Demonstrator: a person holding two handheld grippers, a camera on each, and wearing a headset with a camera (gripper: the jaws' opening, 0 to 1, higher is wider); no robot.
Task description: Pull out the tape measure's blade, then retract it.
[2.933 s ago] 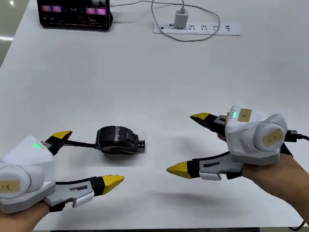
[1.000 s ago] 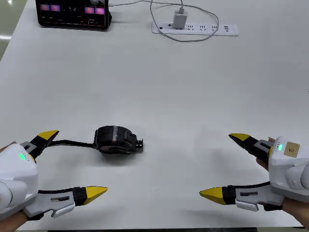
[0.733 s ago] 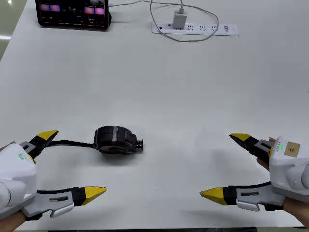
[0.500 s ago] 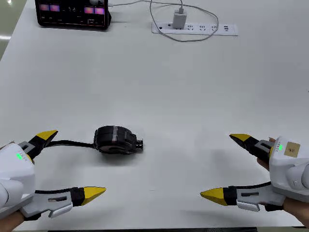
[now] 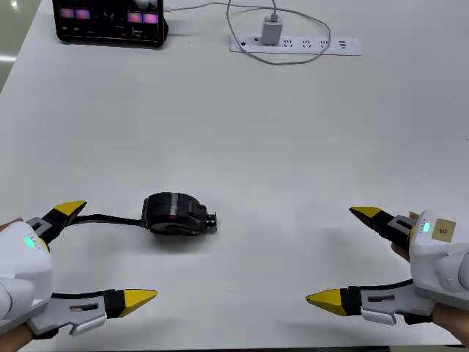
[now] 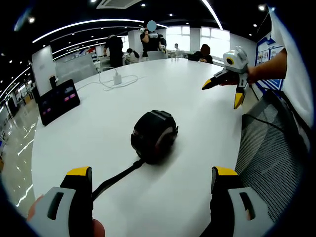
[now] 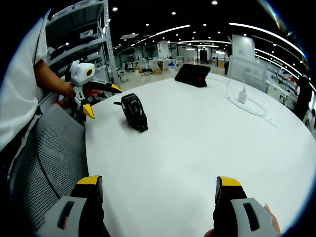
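- Currently the left gripper [image 5: 111,251] and right gripper [image 5: 333,255] are both spread apart and empty.
- Risk: the tape measure [image 5: 174,213], at 8 o'clock on the tabletop [image 5: 256,132], may slide if pinched off-centre.

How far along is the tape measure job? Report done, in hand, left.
Done: nothing visible; the tape measure lies on the table with no blade out. In hand: nothing; the left claw and right claw are open and empty, either side of it. Left, it seems: grasp it, pull the blade, retract it.
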